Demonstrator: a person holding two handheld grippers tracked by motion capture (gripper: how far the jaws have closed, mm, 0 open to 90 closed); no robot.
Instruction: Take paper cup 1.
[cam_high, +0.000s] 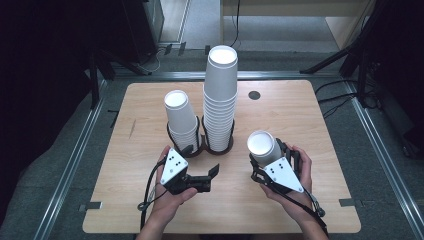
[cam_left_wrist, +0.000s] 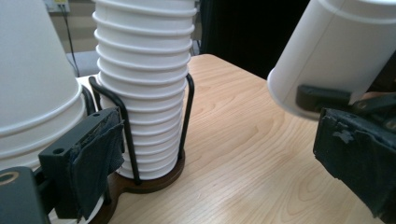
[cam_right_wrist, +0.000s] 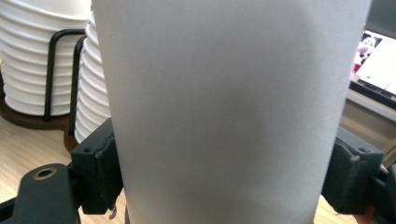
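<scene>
The right tool (cam_high: 263, 157) is clamped on a single white paper cup (cam_high: 264, 146), its padded jaws pressing the cup's sides as the right gripper view shows, one jaw at each side of the cup wall (cam_right_wrist: 224, 107). In the high view the cup is held upside down and tilted, base uppermost, above the right half of the counter (cam_high: 150, 200), nearer the front edge than the back, just right of the cup stands. The left tool (cam_high: 210, 175) hangs above the counter's front left part with its jaws apart and nothing between them; in the left gripper view one jaw sits just beside the shorter stack of paper cups (cam_left_wrist: 32, 84), though I cannot tell whether it touches. That shorter stack (cam_high: 181, 117) stands in a black wire holder (cam_high: 197, 131) on a dark round base near the counter's middle, and the taller stack of paper cups (cam_high: 220, 97) stands in the twin holder right beside it, toward the centre. A small dark round grommet (cam_high: 254, 95) lies in the counter near its back edge, right of the tall stack
</scene>
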